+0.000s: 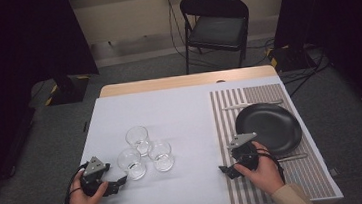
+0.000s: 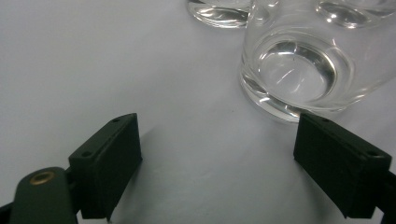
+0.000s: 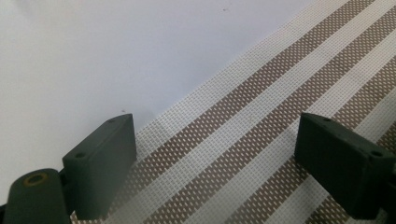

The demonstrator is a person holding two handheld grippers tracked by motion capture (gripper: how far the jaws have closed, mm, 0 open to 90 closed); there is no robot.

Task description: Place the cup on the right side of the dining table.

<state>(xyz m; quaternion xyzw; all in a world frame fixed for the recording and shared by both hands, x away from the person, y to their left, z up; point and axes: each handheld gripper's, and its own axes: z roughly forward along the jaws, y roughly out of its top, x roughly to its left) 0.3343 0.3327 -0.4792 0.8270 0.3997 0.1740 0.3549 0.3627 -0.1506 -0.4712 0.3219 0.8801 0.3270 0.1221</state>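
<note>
While the left tongs [image 1: 118, 184] rest low on the white desk [image 1: 180, 112] at the lower left of the high view, their jaws stand wide apart and hold nothing. In the left gripper view those tongs [image 2: 217, 163] point at the nearest glass [image 2: 303, 70], which stands upright at the upper right of that frame, just ahead of the right-hand jaw and not touching it. In the high view this nearest glass [image 1: 131, 163] sits just right of the left tongs, at the lower left of a tight cluster of three. The second glass [image 1: 160, 155] stands just beside it to the right, and the third glass [image 1: 137, 139] stands above both, close to them; whether the glasses touch one another cannot be told.

The right tongs [image 1: 227, 170] lie at the lower right of the high view, on the left edge of the striped placemat [image 1: 249, 98]. In the right gripper view these tongs [image 3: 217, 163] are also spread wide and empty, over the mat's brown and white stripes. A black plate [image 1: 292, 131] lies on the placemat just above and right of the right hand [image 1: 263, 172].
</note>
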